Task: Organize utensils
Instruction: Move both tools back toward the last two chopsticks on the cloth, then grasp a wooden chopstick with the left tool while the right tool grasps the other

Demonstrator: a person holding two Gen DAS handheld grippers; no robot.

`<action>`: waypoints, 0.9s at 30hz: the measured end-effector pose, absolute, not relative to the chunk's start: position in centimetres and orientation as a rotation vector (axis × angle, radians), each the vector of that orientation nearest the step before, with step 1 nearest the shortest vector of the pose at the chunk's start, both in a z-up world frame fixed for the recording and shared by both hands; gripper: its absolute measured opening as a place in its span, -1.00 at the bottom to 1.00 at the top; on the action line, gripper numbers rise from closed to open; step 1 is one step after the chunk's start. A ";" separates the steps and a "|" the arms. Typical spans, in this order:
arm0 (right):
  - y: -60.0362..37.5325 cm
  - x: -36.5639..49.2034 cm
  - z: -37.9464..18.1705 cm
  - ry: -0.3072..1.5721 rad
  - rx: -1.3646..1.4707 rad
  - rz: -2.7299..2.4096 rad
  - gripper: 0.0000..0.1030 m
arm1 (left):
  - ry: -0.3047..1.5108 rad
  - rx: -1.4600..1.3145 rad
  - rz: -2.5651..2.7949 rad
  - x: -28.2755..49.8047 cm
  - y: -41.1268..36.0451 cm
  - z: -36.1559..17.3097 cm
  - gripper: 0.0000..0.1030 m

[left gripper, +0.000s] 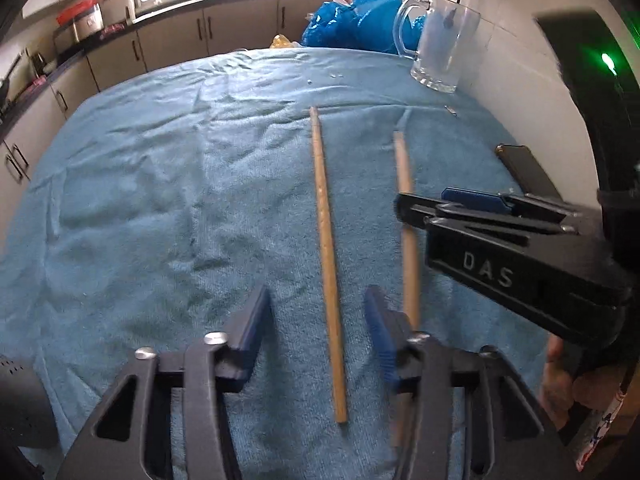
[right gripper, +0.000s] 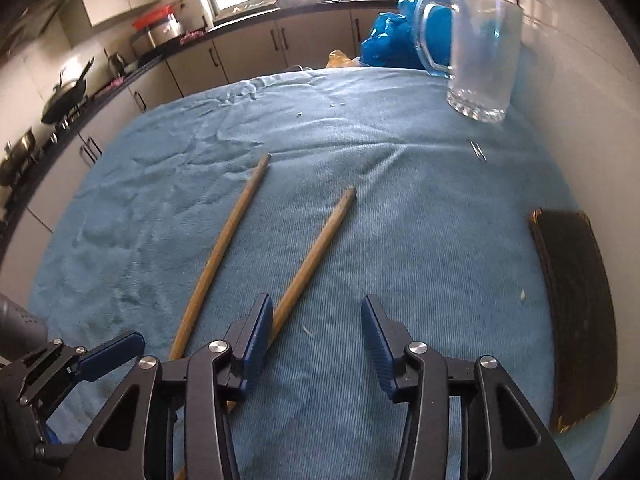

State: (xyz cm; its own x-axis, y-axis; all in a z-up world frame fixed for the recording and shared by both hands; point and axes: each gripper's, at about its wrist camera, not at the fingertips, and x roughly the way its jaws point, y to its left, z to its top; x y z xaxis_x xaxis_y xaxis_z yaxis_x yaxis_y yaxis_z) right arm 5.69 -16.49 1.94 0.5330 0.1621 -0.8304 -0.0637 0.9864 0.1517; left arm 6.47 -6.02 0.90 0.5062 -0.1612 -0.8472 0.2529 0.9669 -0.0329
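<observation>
Blue towel (right gripper: 400, 240) covers the whole table ahead of both my grippers, and on it nothing looks sorted yet: I judge the task barely begun. The glass mug (right gripper: 480, 52) stands upright and empty far ahead and to the right of my right gripper (right gripper: 316, 340), close to the tiled wall, and I take it for the holder the sticks should end in. Both chopsticks lie flat on the towel, well apart from the mug. The left chopstick (left gripper: 328, 264) runs straight between the spread jaws of my left gripper (left gripper: 318, 336), untouched by either pad. The right chopstick (left gripper: 408, 240) passes just outside that gripper's right finger; in the left view my right gripper reaches over its middle, and in the right view it slips under my left finger (right gripper: 256, 332) there, not between the jaws. Those jaws are spread too, gripping nothing. So both picks and both drops are left. For room, the towel to the left of my jaws is wide and bare, while the right is tight: the wall, the mug, and a dark flat slab (right gripper: 576, 312) lying beside the right jaw near the table edge. A small metal clip (right gripper: 478, 151) lies ahead on the way to the mug.
</observation>
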 end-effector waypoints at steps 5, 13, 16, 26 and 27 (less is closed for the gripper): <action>-16.3 6.6 2.0 1.038 0.044 0.076 -0.70 | 1.053 0.024 -0.246 6.7 -4.2 1.0 -0.88; -17.4 2.7 2.2 1.102 0.056 0.109 -0.79 | 1.130 -0.025 -0.305 0.4 0.2 1.4 -0.88; -18.1 -0.8 2.2 1.141 0.055 0.148 -0.79 | 1.167 -0.043 -0.353 -3.1 2.2 1.3 -0.88; -20.1 -7.6 2.2 1.250 0.053 0.224 -0.15 | 1.187 -0.021 -0.417 -7.1 4.4 3.1 -0.47; -20.2 -7.2 2.2 1.253 0.054 0.215 -0.14 | 1.171 -0.024 -0.397 -6.4 4.2 3.3 -0.32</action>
